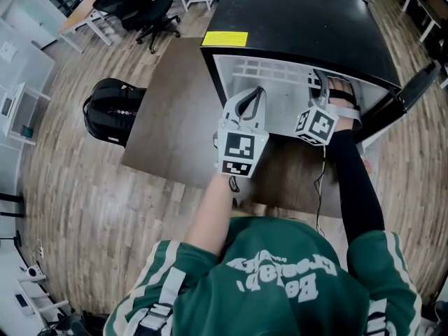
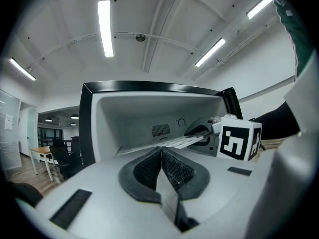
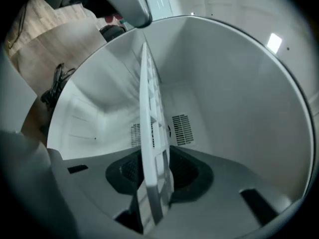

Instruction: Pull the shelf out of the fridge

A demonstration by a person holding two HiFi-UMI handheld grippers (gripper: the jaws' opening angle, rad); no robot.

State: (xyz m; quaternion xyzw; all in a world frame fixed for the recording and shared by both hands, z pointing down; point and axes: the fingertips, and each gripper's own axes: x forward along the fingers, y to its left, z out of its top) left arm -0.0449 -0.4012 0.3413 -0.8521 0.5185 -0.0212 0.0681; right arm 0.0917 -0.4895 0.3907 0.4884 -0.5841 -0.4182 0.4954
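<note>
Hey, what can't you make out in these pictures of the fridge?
Right gripper view: whether the right gripper presses the shelf; the shelf's edge covers the contact.
Left gripper view: the shelf's right end, behind the right gripper.
Head view: the fridge's far end, cut off by the top edge.

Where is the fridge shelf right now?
The shelf is inside the open fridge, at the upper middle of the head view. The right claw grips its front edge on the right side.
</note>
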